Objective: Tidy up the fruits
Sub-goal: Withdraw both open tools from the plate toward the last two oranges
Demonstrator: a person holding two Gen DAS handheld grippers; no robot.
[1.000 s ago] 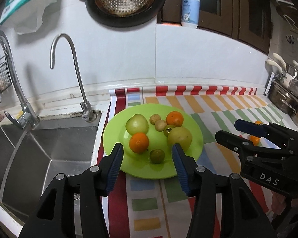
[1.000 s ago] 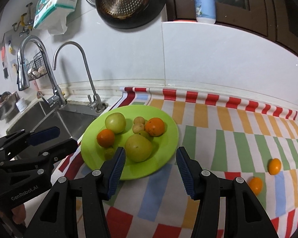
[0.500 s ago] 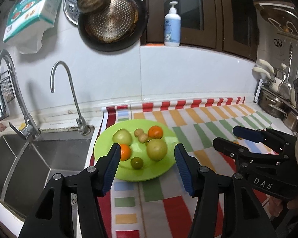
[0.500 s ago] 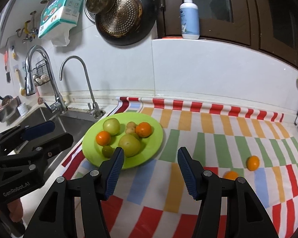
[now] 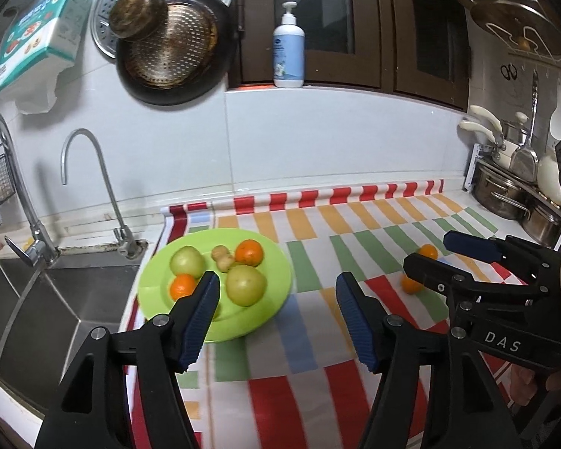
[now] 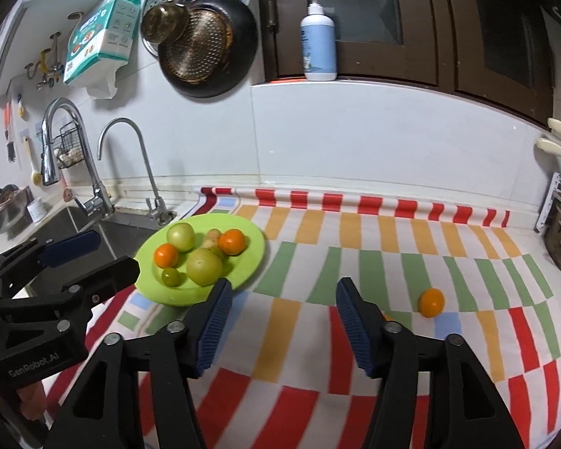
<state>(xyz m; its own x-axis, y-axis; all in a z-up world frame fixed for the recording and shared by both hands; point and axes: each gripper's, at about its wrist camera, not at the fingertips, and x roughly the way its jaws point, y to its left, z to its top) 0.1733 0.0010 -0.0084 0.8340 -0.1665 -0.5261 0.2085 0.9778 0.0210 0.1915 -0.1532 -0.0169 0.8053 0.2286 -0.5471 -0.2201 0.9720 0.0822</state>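
Note:
A lime-green plate [image 5: 276, 262] [image 6: 252, 241] lies on the striped cloth beside the sink. It carries two large green fruits, two oranges, small brown fruits and a small green one. Two loose oranges lie on the cloth to the right: one [image 5: 428, 251] [image 6: 431, 302] in full view, the other [image 5: 409, 285] partly hidden behind a finger. My left gripper [image 5: 278, 280] [image 6: 116, 254] hovers in front of the plate, jaws opening and empty. My right gripper [image 6: 283, 286] [image 5: 430, 252] hovers over the cloth between the plate and the loose oranges, jaws opening too, nothing between them.
A steel sink [image 5: 56, 299] with two faucets [image 5: 93, 187] lies left of the plate. Steel pots [image 5: 505, 194] stand at the far right. Pans [image 5: 172, 45] hang on the wall and a soap bottle [image 5: 288, 52] stands on the ledge.
Both grippers have drawn back from the plate, which now looks smaller and farther. Both pairs of jaws stand wider. The loose oranges show more fully.

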